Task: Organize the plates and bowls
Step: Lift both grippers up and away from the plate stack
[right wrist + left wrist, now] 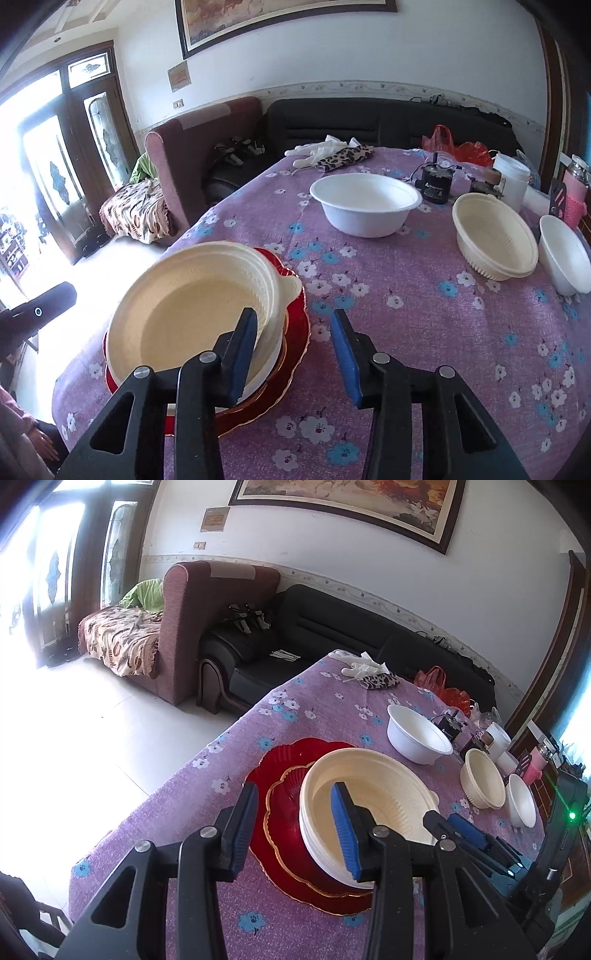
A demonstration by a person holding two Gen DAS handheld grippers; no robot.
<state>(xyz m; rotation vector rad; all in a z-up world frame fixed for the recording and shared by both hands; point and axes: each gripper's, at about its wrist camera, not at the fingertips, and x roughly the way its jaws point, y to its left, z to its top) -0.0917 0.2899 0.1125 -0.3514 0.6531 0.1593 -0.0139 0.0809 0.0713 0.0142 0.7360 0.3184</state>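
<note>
Both grippers hang partly open over the stack: the left gripper [297, 827] straddles the near rim of the cream bowls [369, 801], pads clear of it, and the right gripper [295, 354] has one pad inside the rim, pinching nothing. That stack sits on nested red plates [284, 775] atop the purple floral tablecloth [406, 314]; a white bowl [365, 206] stands well apart
</note>
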